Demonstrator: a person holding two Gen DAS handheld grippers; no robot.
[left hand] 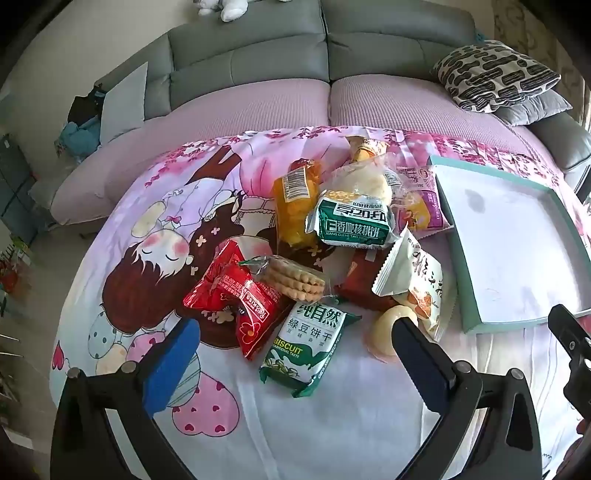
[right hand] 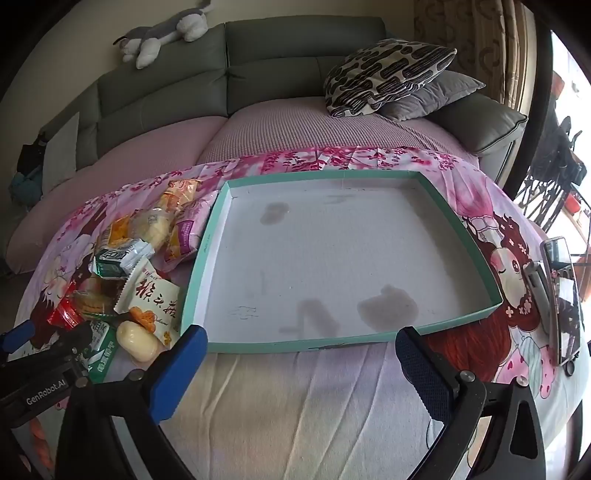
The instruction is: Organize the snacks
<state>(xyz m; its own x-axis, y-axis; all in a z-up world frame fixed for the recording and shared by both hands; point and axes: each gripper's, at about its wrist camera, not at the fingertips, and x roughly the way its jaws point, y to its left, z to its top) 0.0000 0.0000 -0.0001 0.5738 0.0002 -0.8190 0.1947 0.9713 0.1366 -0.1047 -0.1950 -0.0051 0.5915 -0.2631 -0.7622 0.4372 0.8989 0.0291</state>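
Observation:
A heap of snack packets lies on the cartoon-print cloth: a green biscuit pack [left hand: 308,349], a red packet [left hand: 236,299], a clear sleeve of round biscuits [left hand: 291,278], a green-and-white pack [left hand: 352,221], an orange bag [left hand: 295,201], a white packet [left hand: 417,280] and a pale round bun [left hand: 384,332]. My left gripper [left hand: 295,354] hangs open just over the green biscuit pack, holding nothing. To the right sits a shallow teal-rimmed box [right hand: 476,240], white inside with grey stains. My right gripper [right hand: 301,363] stands open at the box's near edge, nothing between its fingers.
A phone [right hand: 563,295] lies on the cloth right of the box. Behind the table runs a grey sofa [right hand: 295,48] with a patterned cushion [right hand: 384,74] and a plush toy [right hand: 166,33]. The left gripper's body [right hand: 40,365] shows at the right view's lower left.

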